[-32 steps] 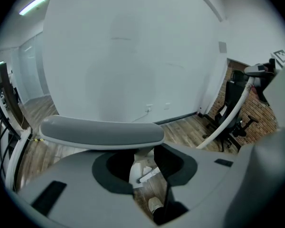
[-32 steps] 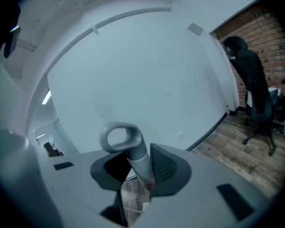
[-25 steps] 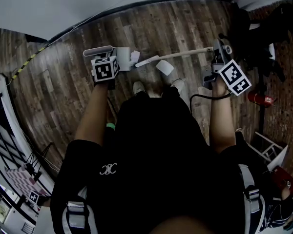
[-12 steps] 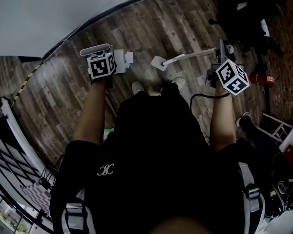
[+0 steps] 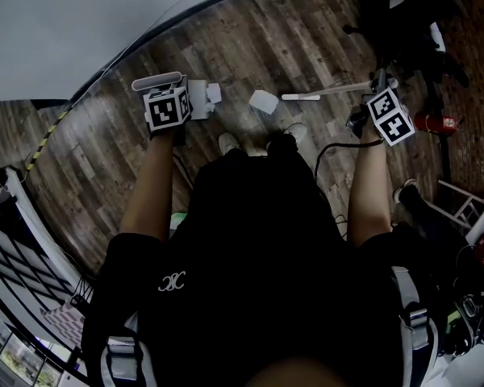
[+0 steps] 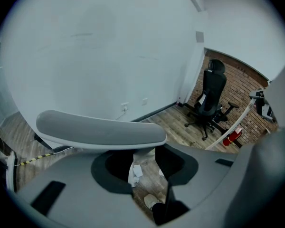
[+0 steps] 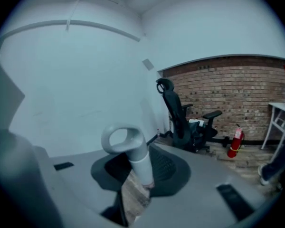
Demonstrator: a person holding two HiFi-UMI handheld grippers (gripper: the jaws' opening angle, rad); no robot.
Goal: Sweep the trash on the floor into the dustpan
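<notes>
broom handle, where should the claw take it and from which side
Take the white broom handle just below its top loop, coming from the side with jaws square across it, as the right claw does. The shaft is round; the wider loop above should stop it slipping down.

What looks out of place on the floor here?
Loose white paper scraps lie on the wood floor by the dustpan, plus a larger white piece ahead of the person's shoes. Nothing else stands out.

Arms outstretched, left claw (image 6: 143,161) clamping dustpan handle (image 6: 102,130), right claw (image 7: 141,177) clamping broom handle (image 7: 129,145)
</notes>
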